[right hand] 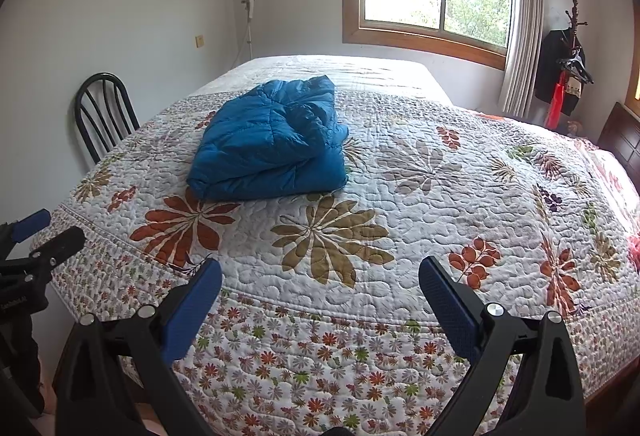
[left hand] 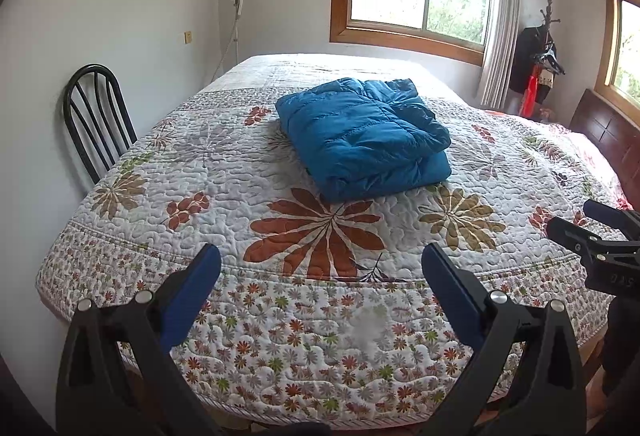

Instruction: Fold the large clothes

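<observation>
A: Biggest thing? Bed with white floral quilted bedspread (left hand: 224,172), filling everything ahead of and under both claws.

B: Garment?

A: Folded blue puffer jacket (left hand: 364,136), a thick bundle flat on the quilt, well ahead of the left gripper (left hand: 320,272), roughly centred past its tips. From the right gripper (right hand: 320,276) it's ahead and off to the left, well apart.

B: Claws?

A: Both spread wide, holding nothing, hovering over the near quilt edge. Each shows in the other's camera edge.

B: Smaller stuff?

A: Black metal chair (left hand: 96,116) far left of both claws, against the wall. Wooden coat rack with dark clothes (right hand: 568,64) far right.
</observation>
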{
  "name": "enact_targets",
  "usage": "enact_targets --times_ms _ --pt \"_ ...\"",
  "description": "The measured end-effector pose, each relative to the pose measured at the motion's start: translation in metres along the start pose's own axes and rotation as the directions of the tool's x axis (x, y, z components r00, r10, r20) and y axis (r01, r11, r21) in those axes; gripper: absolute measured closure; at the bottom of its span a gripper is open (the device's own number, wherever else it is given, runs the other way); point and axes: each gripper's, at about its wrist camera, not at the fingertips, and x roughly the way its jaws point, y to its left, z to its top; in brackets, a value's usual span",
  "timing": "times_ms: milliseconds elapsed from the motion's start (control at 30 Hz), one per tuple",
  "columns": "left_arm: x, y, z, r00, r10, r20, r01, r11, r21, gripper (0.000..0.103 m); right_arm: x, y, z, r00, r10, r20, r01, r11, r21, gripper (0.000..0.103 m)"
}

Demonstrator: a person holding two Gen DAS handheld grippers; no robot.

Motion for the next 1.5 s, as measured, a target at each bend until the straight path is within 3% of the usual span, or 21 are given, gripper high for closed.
enact_targets --times_ms 1500 --pt "0.005 -0.0006 -0.0017 1.0 -0.007 -0.013 0.007 1.0 0.004 0.003 0.0052 0.0012 -0.0016 1.0 0.006 -0.011 -0.006 1.0 -0.01 0.004"
